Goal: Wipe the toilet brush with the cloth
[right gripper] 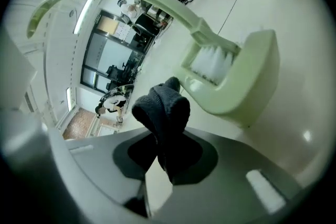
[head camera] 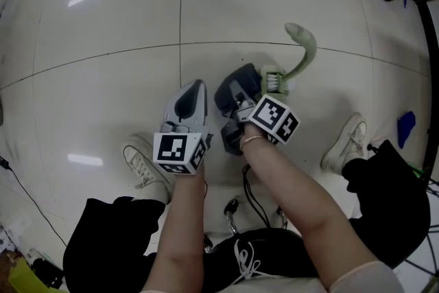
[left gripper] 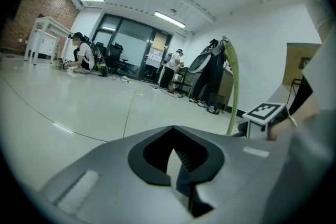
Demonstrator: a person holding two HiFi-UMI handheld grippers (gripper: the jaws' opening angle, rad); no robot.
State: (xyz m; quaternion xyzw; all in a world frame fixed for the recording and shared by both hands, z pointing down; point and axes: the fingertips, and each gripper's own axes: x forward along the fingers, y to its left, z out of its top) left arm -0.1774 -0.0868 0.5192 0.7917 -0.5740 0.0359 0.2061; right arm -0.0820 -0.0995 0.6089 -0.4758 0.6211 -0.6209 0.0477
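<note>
The right gripper (right gripper: 160,162) has its fingers closed on a dark cloth (right gripper: 164,110), which bulges forward of the tips. The left gripper (left gripper: 176,168) has its fingers drawn together with nothing between them. The toilet brush (right gripper: 231,78) stands on the floor (head camera: 103,24) directly ahead of the cloth, with its curved handle (head camera: 305,44) rising above the head. Step in hand, as judged: bring the cloth onto the brush. Advance the right gripper so that the bulge of cloth, not the fingers, meets the pale green head. Then stroke along the head and up the handle with light pressure, since nothing visibly steadies the brush and it may tip. Brace the handle with the left gripper if required. It cannot be settled whether cloth and head already touch. The foot of the brush and whatever supports it are hidden. In the head view the cloth cannot be told apart from the dark gripper body.
</note>
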